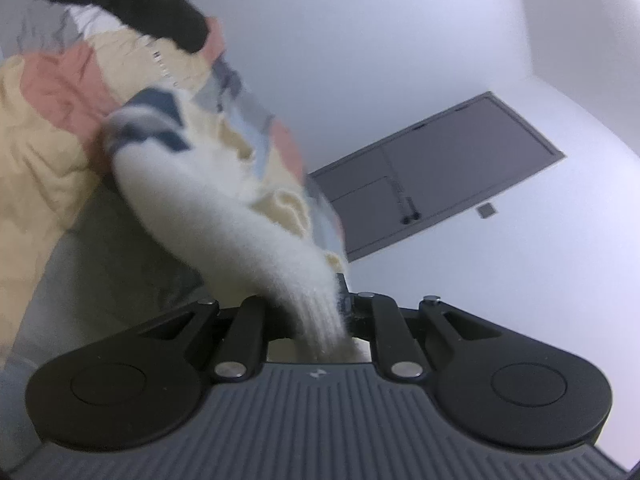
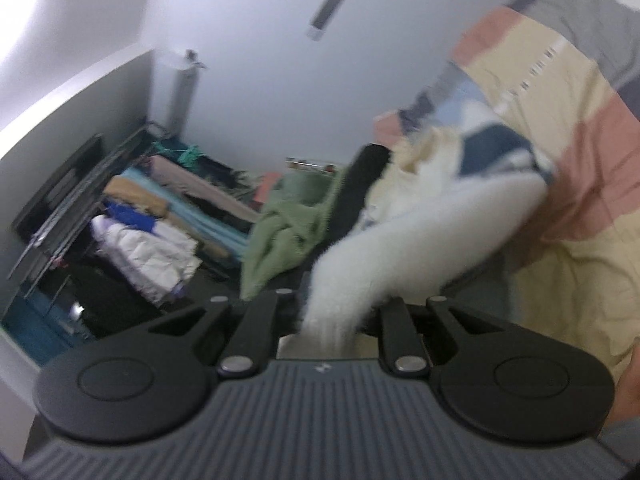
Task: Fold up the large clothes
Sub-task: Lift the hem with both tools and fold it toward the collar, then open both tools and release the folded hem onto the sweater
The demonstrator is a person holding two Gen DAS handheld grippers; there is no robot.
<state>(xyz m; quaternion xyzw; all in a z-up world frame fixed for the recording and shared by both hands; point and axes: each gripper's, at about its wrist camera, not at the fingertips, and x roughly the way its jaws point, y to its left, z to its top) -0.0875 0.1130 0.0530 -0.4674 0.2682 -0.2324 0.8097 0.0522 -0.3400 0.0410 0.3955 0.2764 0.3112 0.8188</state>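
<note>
White fuzzy sweater (image 1: pixel 224 216) is what we have clamped at a ribbed cuff in each closed gripper, left gripper (image 1: pixel 340 320) and right gripper (image 2: pixel 332 320), its sleeves trailing off over a peach-yellow-grey patchwork bedcover (image 1: pixel 44 128). Beyond we see a green garment (image 2: pixel 288 224), stacked clothes on a rack (image 2: pixel 132 232), white walls and a grey door (image 1: pixel 440 172). No writing readable; frames blurred.

We are looking at pale walls (image 1: pixel 400 40) holding a grey door (image 1: pixel 440 176), while a cluttered rack of bedding (image 2: pixel 152 232) is standing against the far wall.
</note>
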